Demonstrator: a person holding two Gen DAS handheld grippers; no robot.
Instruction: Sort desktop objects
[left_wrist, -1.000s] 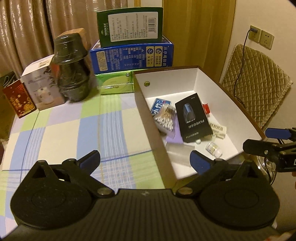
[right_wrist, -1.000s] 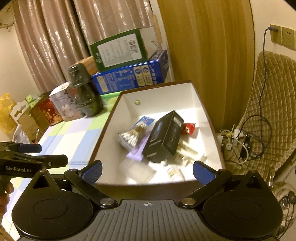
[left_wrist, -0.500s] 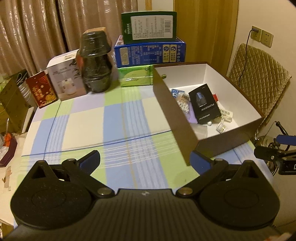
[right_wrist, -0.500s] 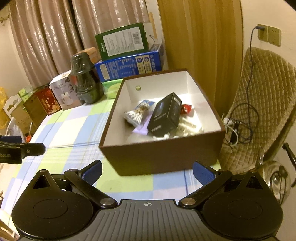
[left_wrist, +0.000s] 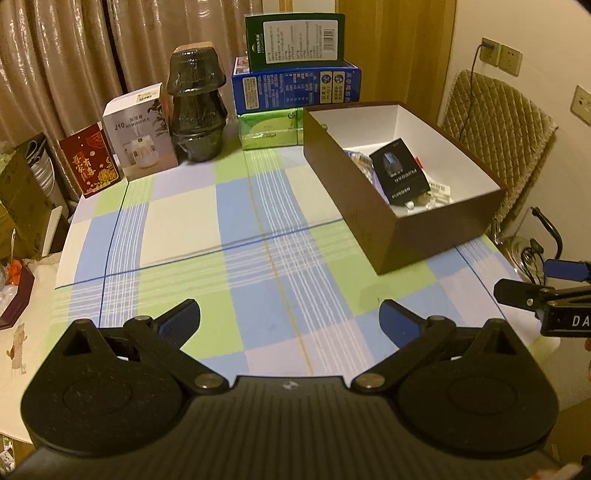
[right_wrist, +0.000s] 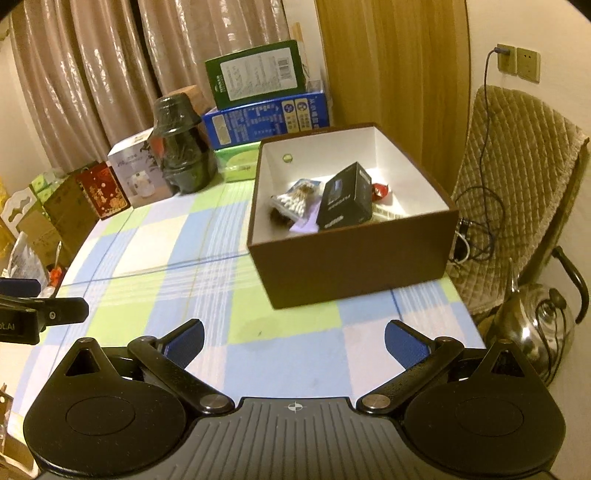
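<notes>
A brown box with a white inside (left_wrist: 424, 236) (right_wrist: 351, 266) stands on the right of the checked tablecloth (left_wrist: 229, 236) (right_wrist: 177, 258). Inside it lie a black carton (left_wrist: 400, 175) (right_wrist: 345, 197), a pack of cotton swabs (right_wrist: 291, 201), a red wrapped piece (right_wrist: 380, 189) and other small items. My left gripper (left_wrist: 290, 319) hangs open and empty over the table's near edge, well short of the box. My right gripper (right_wrist: 293, 338) is open and empty too, in front of the box's near wall. Each gripper shows at the edge of the other's view.
At the table's far edge stand a dark stacked jar (left_wrist: 197, 107), a white humidifier carton (left_wrist: 138, 133), a red card box (left_wrist: 90, 160), and green and blue cartons (left_wrist: 295, 86). A quilted chair (right_wrist: 517, 177) and a steel kettle (right_wrist: 539, 325) are to the right, off the table.
Both grippers have pulled back and up from above the box toward the near edge of the table. The box now looks smaller and farther away. Both stay open and empty.
</notes>
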